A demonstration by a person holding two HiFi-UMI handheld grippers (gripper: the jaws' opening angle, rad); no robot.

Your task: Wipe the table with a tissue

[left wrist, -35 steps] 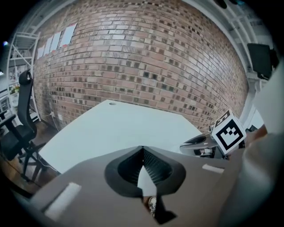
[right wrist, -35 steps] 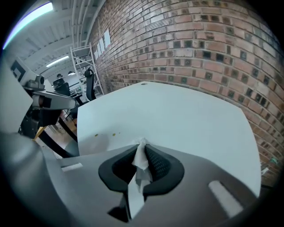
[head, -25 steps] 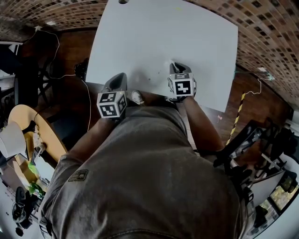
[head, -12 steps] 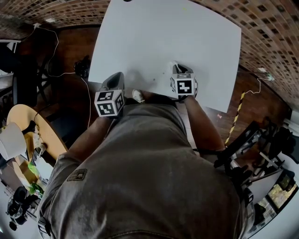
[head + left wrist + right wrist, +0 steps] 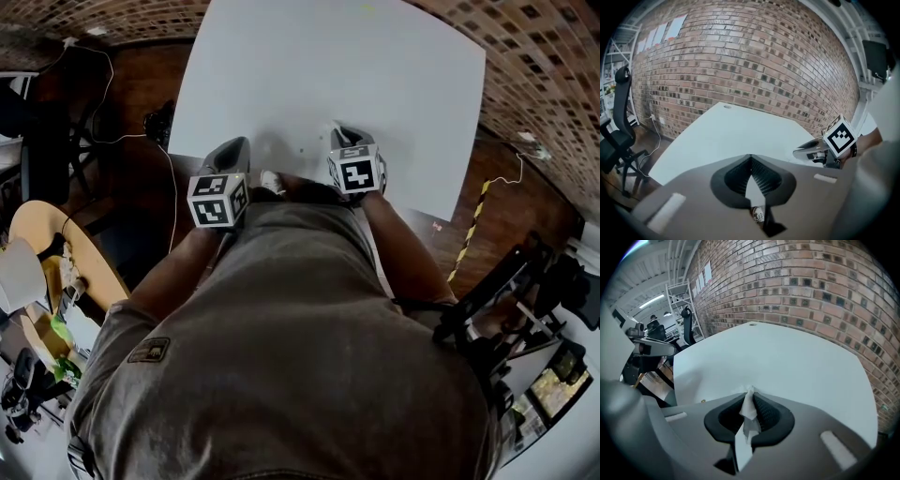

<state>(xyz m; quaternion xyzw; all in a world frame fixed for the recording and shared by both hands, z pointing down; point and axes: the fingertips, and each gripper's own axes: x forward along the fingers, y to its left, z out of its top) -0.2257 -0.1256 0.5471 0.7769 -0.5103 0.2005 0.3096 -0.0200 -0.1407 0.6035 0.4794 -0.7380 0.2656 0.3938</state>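
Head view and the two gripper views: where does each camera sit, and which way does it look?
Head view: on the person's head, looking down at the white rectangular table; grey shirt, left gripper and right gripper show.
Left gripper view: on the left gripper, looking along its shut, empty jaws towards the red brick wall; right gripper shows.
Right gripper view: on the right gripper, looking along jaws shut on the white crumpled tissue; left gripper shows.
Shared: both gripper views see table and wall.

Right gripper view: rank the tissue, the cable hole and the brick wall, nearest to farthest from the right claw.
1. tissue, pinched in the right claw itself.
2. cable hole, centre, at the far edge of the table.
3. brick wall, beyond the table.
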